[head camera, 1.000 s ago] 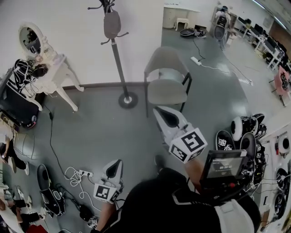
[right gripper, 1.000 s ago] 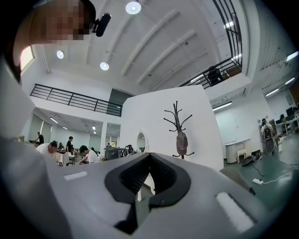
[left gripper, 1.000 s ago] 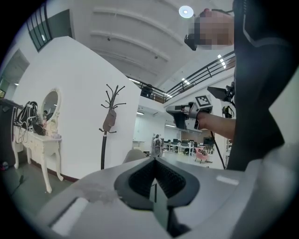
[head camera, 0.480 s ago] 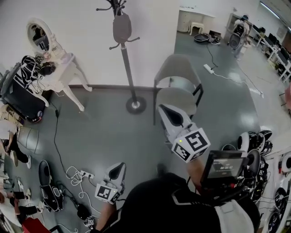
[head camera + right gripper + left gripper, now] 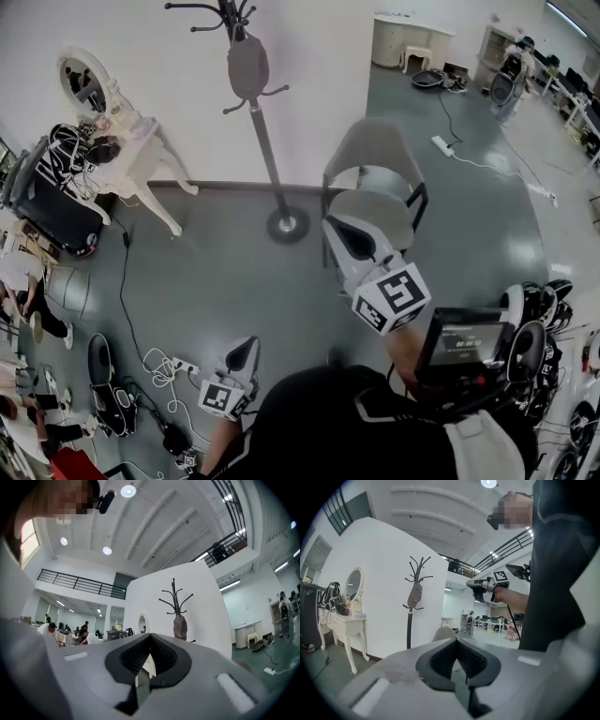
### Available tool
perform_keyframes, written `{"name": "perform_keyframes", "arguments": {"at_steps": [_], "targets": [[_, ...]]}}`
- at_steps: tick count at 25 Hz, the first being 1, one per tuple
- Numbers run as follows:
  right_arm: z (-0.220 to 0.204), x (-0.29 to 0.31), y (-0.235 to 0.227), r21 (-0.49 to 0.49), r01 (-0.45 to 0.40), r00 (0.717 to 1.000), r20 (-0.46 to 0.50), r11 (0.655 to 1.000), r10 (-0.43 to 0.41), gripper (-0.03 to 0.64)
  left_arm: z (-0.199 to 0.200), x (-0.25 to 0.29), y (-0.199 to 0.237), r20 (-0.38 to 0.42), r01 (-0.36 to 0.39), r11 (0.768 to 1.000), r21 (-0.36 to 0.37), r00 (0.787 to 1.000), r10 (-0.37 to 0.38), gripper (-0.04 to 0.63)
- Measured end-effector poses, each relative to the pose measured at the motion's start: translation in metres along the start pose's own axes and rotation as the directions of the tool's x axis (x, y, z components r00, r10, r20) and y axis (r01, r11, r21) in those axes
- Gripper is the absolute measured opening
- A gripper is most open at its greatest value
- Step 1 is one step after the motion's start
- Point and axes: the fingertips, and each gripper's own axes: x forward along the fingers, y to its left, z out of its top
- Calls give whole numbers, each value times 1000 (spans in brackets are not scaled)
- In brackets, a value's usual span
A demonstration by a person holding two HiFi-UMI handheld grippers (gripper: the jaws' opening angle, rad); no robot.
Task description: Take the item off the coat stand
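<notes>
- A white dressing table [image 5: 131, 155] with an oval mirror [image 5: 80, 82] stands against the wall at the far left, with a black case [image 5: 52, 211] beside it.
- White cables and a power strip [image 5: 173, 364] lie on the grey floor [image 5: 216, 272] near the left gripper.
- The left gripper [image 5: 246, 343] is held low, close to the person's body. Its jaws are pressed together with nothing between them, and it is well apart from the stand.
- The black coat stand [image 5: 266, 155] stands upright on a round base by the white wall.
- The grey-brown soft item [image 5: 247, 67] hangs high on the pole, below the top hooks and just above the lower pegs. Neither gripper touches it.
- A grey chair [image 5: 375, 178] stands to the right of the stand's base.
- The right gripper [image 5: 339, 230] is raised in front of the chair. Its jaws are closed and empty, and in its own view it looks towards the stand and the hanging item.
</notes>
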Motion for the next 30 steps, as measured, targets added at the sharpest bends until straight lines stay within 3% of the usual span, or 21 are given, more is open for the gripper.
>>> {"name": "perform_keyframes", "arguments": {"at_steps": [19, 30], "targets": [[-1, 27, -73, 26, -58, 998, 7, 998, 58, 9, 15, 80, -1, 0, -36, 999, -30, 999, 36, 37], [-12, 80, -70, 3, -37, 999, -12, 999, 37, 9, 32, 100, 55, 25, 16, 1000, -1, 1000, -16, 37]]}}
